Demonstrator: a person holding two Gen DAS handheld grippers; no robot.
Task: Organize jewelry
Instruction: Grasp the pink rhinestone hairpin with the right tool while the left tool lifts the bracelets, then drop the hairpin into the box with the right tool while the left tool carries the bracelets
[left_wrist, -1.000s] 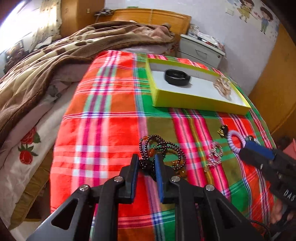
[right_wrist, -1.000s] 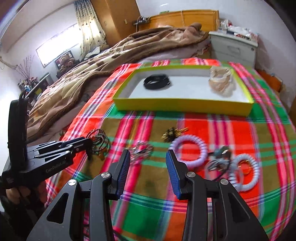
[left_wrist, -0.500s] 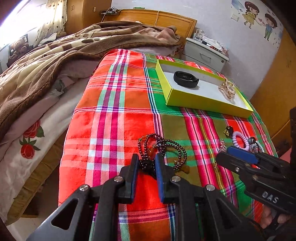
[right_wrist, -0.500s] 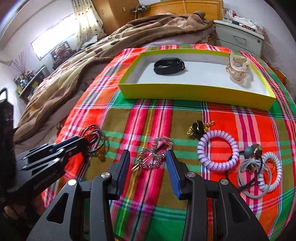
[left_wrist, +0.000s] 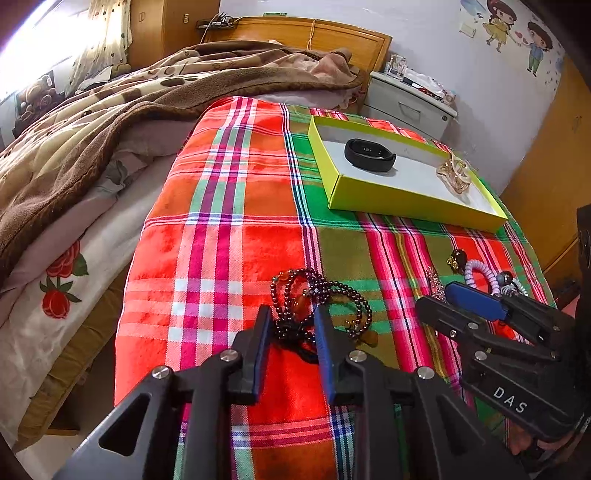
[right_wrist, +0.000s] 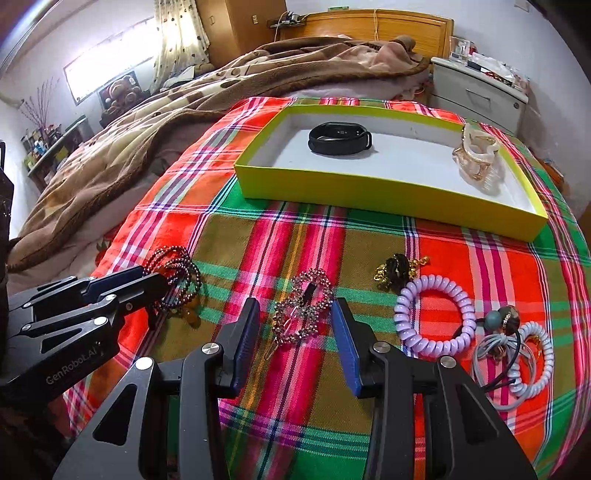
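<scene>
**Two grippers over the jewelry**

The left gripper (left_wrist: 290, 326) is opening its jaws, with the dark bead bracelets (left_wrist: 325, 310) lying between them on the plaid cloth (left_wrist: 221, 221). The right gripper (right_wrist: 295, 325) has its jaws wide apart, with the sparkly hair clip (right_wrist: 304, 308) between them, not pinched. Beside it lies a purple coil hair tie (right_wrist: 432, 314). Farther back, the yellow box (right_wrist: 369, 188) holds a black band (right_wrist: 340, 138) and a gold claw clip (right_wrist: 476, 155).
</scene>
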